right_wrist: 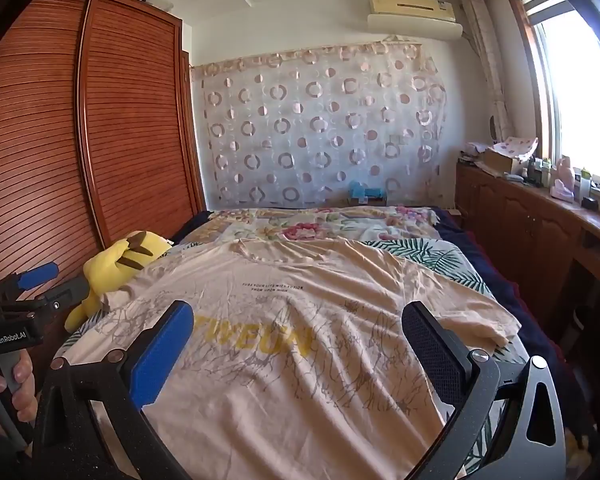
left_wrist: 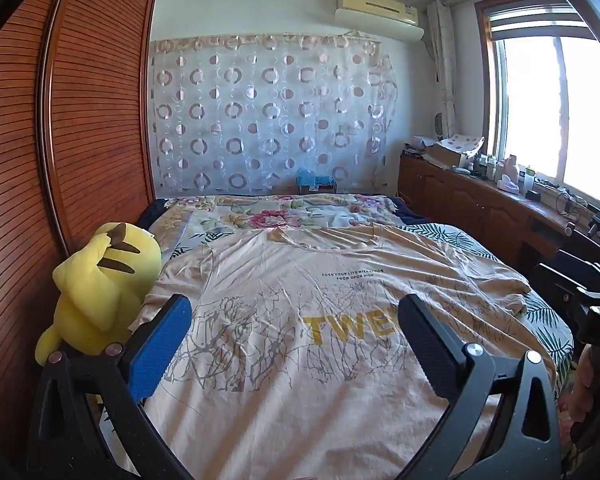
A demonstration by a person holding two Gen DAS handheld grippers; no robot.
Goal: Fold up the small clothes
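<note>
T-shirt (left_wrist: 300, 340): lies spread flat, print up, on the bed (left_wrist: 548, 320), collar at the far end; near hem cut off by both views.
Print: yellow word half hidden behind a finger; small text too fine to read.
Left gripper (left_wrist: 296, 344): jaws wide apart, holding nothing, over the shirt.
Right gripper (right_wrist: 300, 352): jaws wide apart, holding nothing.
Plush toy (left_wrist: 100, 284): at the shirt's left edge, face hidden.
Window (left_wrist: 560, 100): glare, nothing visible outside.

Both wrist cameras are looking low along the bed (left_wrist: 540, 312) toward the curtained far wall, sitting close over the T-shirt (left_wrist: 300, 340); the left view is sitting nearer the wardrobe (left_wrist: 60, 140), the right nearer the window, both sharing shirt and plush toy (right_wrist: 116, 264)
</note>
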